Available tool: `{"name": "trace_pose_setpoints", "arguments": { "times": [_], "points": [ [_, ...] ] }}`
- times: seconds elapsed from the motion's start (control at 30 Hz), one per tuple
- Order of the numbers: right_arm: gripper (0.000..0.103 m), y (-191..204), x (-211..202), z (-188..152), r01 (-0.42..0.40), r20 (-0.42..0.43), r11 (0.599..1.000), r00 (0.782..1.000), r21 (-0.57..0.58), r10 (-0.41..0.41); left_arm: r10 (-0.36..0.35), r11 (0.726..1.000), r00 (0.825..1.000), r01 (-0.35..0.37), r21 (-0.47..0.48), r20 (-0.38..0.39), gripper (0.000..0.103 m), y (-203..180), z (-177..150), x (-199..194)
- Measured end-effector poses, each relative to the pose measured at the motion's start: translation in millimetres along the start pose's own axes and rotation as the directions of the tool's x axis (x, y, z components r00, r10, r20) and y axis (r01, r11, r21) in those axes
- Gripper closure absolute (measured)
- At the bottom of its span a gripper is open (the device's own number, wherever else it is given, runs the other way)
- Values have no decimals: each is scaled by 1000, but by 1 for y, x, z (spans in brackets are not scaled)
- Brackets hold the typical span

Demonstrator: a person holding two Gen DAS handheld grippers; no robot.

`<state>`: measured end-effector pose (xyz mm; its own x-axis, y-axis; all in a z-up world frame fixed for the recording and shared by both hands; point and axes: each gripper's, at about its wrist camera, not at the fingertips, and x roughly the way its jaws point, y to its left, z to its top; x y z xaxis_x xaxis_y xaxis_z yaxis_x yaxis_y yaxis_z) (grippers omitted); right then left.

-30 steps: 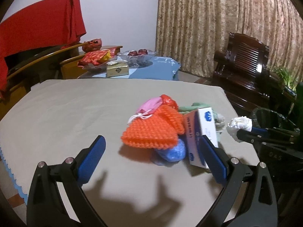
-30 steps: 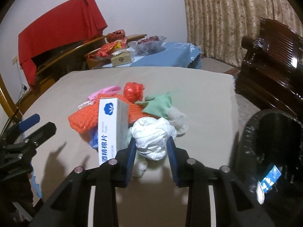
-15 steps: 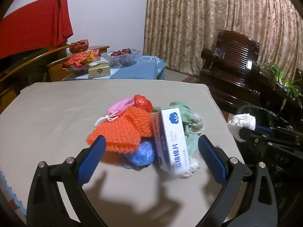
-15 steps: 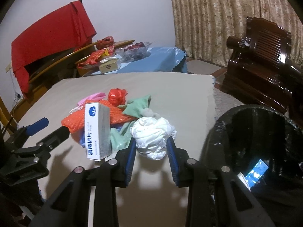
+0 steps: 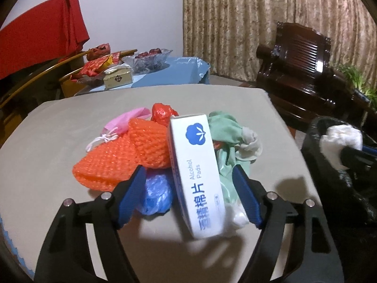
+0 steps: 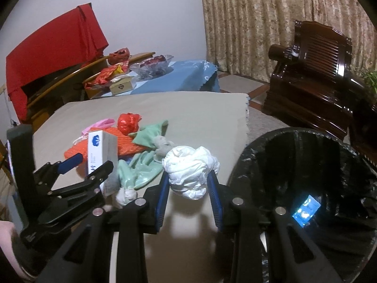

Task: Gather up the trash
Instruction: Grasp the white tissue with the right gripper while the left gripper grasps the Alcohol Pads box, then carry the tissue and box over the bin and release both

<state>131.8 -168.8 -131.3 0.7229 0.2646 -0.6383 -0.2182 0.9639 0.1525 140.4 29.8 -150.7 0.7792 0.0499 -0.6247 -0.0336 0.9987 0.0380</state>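
Right wrist view: a crumpled white wad (image 6: 190, 172) is held pinched between the blue pads of the right hand-held gripper (image 6: 188, 188), raised above the counter (image 6: 188, 108) edge and just beside the rim of the black-lined trash bin (image 6: 306, 188), in which a small blue packet (image 6: 306, 210) is seen at the bottom. In the left wrist view the same white wad (image 5: 339, 141) is seen at the far right, over the bin (image 5: 329, 176). The left hand-held gripper (image 5: 188, 195) is held fairly wide, its blue pads standing on either side of a white alcohol-pads box (image 5: 198, 174) that is propped upright and tilted; whether the pads touch the box cannot be told. The box leans against the rest of the pile: an orange foam net (image 5: 122, 155) to its left, a crumpled blue bag (image 5: 156, 193) below the net, a pink pouch (image 5: 127, 120) with a white drawstring, a red crumpled wrapper (image 5: 162, 113) behind, and green gloves (image 5: 226, 139) to the right. The pile is gathered near the counter's near right corner, on a beige cloth. Beyond the counter, a low table with a blue cover (image 5: 179, 70), a red cloth (image 5: 40, 33), a dark wooden chair (image 5: 301, 61) and patterned curtains (image 5: 259, 18) are seen.
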Motion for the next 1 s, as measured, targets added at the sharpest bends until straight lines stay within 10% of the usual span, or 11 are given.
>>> {"name": "trace_pose_setpoints", "arguments": {
  "times": [0.33,1.0],
  "points": [
    [70,-10,1,-5,22,-13,1000,1000,19,-22,-7,1000,1000,8,4,-26,73,-3,2,13],
    [70,-1,-30,6,-8,58,1000,998,12,8,-64,998,994,66,-18,90,74,9,32,-62]
  ]
}}
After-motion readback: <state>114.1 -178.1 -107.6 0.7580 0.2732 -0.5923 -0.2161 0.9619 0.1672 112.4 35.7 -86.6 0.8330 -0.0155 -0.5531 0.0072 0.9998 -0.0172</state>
